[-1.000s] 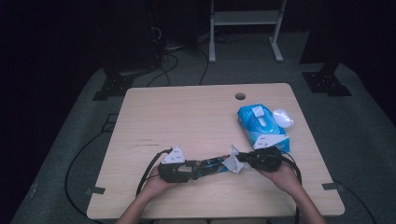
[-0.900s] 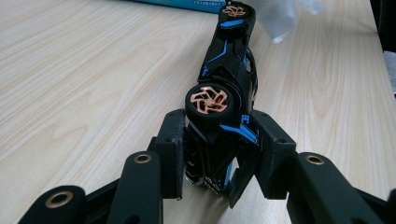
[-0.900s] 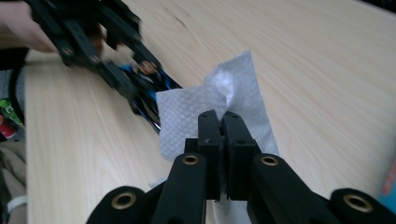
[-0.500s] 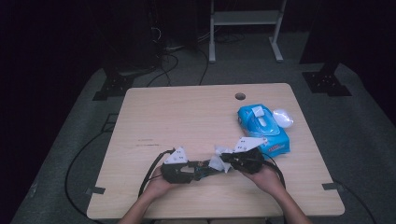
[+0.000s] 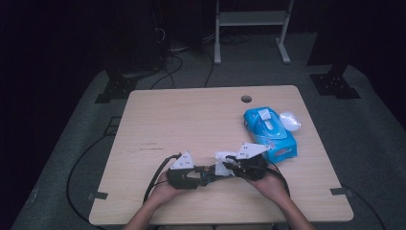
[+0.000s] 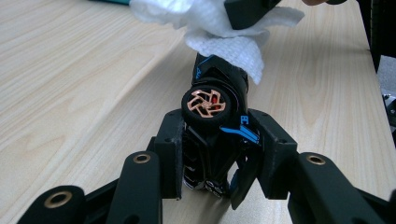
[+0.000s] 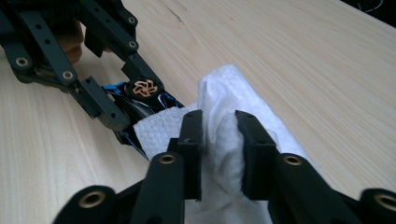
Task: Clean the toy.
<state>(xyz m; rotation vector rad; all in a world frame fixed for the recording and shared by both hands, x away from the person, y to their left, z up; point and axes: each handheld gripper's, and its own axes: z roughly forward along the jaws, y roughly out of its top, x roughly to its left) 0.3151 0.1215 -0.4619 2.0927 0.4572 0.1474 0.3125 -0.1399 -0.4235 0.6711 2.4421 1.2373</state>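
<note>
A small black toy car [image 6: 212, 107] with blue trim and an orange wheel hub is clamped between the jaws of my left gripper [image 6: 219, 142], which is shut on it near the table's front edge [image 5: 210, 173]. A white wipe [image 7: 224, 88] drapes over the car's far end [image 6: 233, 46]. My right gripper [image 7: 217, 135] meets the left one nose to nose [image 5: 229, 165]. Its jaws have just been opening; the bunched wipe lies loosely between them, and the pads no longer pinch it.
A blue pack of wipes [image 5: 268, 134] lies at the right of the wooden table [image 5: 182, 120], with a white oval lid [image 5: 289, 120] beside it. A cable hole [image 5: 246, 98] sits near the far edge. Cables trail off the front left.
My right gripper has slid left with the wipe, from beside the blue pack up against the car in the left gripper, and its jaws now stand wider. The left gripper has stayed put.
</note>
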